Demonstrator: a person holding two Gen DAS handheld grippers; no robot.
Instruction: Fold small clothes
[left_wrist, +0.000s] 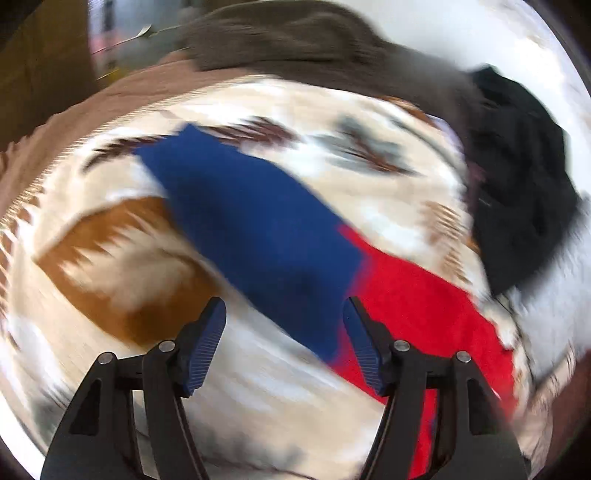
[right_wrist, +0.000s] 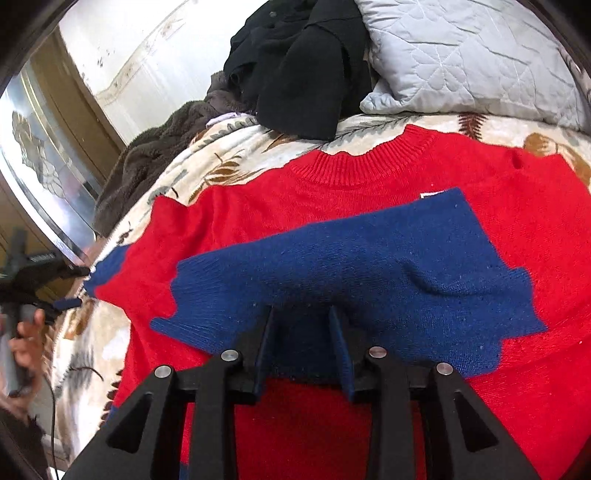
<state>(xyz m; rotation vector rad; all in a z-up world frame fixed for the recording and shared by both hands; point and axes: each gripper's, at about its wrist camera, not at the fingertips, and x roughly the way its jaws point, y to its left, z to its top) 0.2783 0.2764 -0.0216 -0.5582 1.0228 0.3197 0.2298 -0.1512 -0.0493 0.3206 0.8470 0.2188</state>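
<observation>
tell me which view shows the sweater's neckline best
The right wrist view: the red sweater lies sharp there, its ribbed neckline fully visible. The left wrist view is motion-blurred, showing only a blue sleeve and some red.

Home bedroom: bed w/ patterned blanket (right_wrist: 229, 155), quilted pillow (right_wrist: 461, 55), clothes pile (right_wrist: 295, 66).

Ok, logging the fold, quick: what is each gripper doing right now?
Left gripper: open, holding nothing, above the blue sleeve of the red knitted sweater.
Right gripper: jaws narrow over folded blue sleeve; grip cannot be told.
</observation>
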